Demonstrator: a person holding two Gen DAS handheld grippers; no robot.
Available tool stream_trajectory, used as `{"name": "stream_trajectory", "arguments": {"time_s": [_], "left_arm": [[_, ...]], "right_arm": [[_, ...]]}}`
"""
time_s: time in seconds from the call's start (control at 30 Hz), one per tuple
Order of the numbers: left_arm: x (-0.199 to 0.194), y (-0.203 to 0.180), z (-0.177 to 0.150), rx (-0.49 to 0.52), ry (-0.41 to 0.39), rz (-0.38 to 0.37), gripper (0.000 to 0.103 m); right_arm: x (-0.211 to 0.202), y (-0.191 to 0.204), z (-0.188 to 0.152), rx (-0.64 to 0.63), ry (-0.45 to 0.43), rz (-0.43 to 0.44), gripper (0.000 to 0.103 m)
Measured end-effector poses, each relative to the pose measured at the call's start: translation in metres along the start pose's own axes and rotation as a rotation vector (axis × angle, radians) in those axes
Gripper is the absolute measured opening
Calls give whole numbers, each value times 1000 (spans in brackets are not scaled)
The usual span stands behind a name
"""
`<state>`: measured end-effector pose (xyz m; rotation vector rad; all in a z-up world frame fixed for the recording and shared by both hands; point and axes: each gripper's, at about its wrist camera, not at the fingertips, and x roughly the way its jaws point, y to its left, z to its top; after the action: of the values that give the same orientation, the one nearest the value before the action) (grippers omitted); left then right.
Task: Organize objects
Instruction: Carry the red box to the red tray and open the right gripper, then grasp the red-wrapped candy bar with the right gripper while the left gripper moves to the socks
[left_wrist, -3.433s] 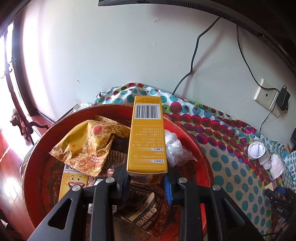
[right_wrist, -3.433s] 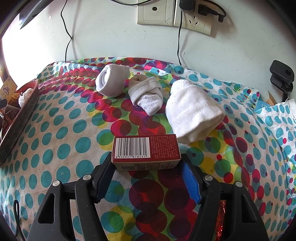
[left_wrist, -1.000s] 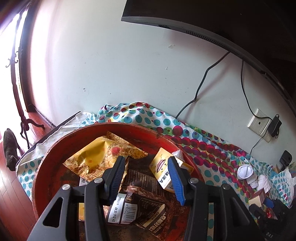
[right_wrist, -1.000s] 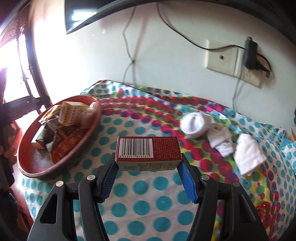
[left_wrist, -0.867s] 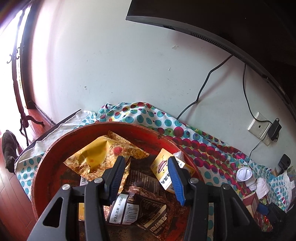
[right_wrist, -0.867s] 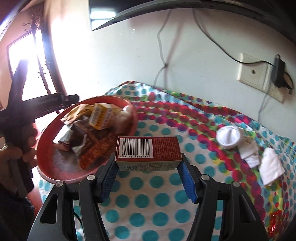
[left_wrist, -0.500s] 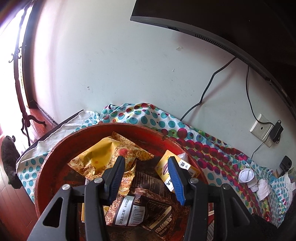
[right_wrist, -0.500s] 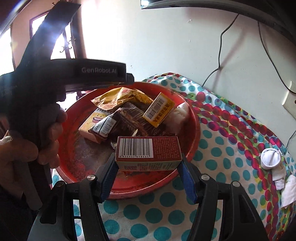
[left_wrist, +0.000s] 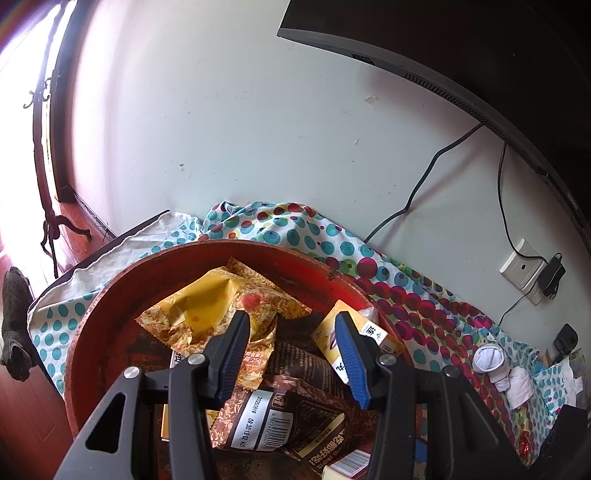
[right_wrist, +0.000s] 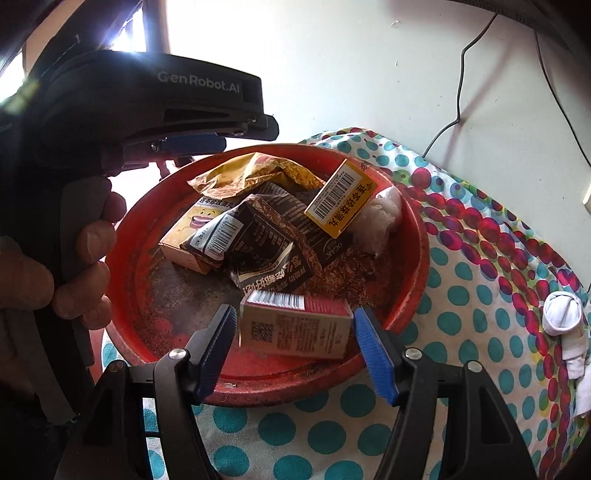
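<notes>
A round red tray (right_wrist: 413, 266) on the dotted cloth holds snack packets and boxes. My right gripper (right_wrist: 297, 339) is open, its jaws wide either side of a dark red box (right_wrist: 295, 326) that lies in the tray's near side, apart from both pads. A yellow box (right_wrist: 341, 201) leans at the tray's far side; it also shows in the left wrist view (left_wrist: 373, 338). My left gripper (left_wrist: 293, 356) is open and empty above the tray (left_wrist: 103, 314), over a dark brown packet (left_wrist: 295, 421) and a yellow packet (left_wrist: 214, 310).
The left gripper's body and the hand holding it (right_wrist: 74, 229) fill the left of the right wrist view. Rolled white socks (right_wrist: 561, 314) lie on the dotted cloth (right_wrist: 480, 277) to the right. A wall with cables and a socket (left_wrist: 522, 266) stands behind.
My right gripper carried the dark red box over to the tray, then opened and let it go; the box now lies tilted in the tray. My left gripper stayed open above the tray.
</notes>
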<state>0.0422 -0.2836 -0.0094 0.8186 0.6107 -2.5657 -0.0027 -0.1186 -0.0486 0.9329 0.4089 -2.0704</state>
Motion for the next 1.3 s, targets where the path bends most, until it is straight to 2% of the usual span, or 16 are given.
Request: {"name": "stream_trajectory", "arguments": {"time_s": [0.03, 0.07, 0.2, 0.33, 0.47, 0.6, 0.73, 0.83, 0.9, 0.97, 1.13, 1.3], "left_arm": [[0, -3, 0, 12, -1, -7, 49], [-1, -5, -1, 22, -4, -11, 49], [-3, -25, -5, 98, -5, -43, 49], [-4, -65, -19, 257, 12, -83, 49], [-5, -123, -51, 461, 35, -133, 49], [-6, -173, -91, 561, 97, -245, 49], [-7, -209, -129, 697, 130, -266, 49], [-10, -221, -145, 772, 118, -244, 49], [-8, -222, -149, 786, 116, -241, 49], [-4, -221, -150, 781, 129, -241, 49], [6, -214, -149, 743, 158, -230, 49], [14, -214, -156, 764, 172, -200, 49]], "right_arm": [[-4, -1, 0, 5, -17, -7, 78], [-8, -3, -1, 16, -35, -10, 79], [-34, -23, -12, 60, -80, -53, 79], [-69, -66, -41, 137, -89, -153, 79], [-104, -123, -80, 265, -80, -278, 79], [-137, -174, -117, 378, -70, -415, 79], [-161, -210, -153, 446, -36, -525, 74], [-167, -232, -178, 501, 8, -551, 67], [-168, -243, -191, 528, 27, -546, 60], [-166, -251, -199, 543, 46, -544, 59], [-153, -257, -203, 538, 78, -514, 49], [-149, -262, -204, 536, 82, -500, 49]]}}
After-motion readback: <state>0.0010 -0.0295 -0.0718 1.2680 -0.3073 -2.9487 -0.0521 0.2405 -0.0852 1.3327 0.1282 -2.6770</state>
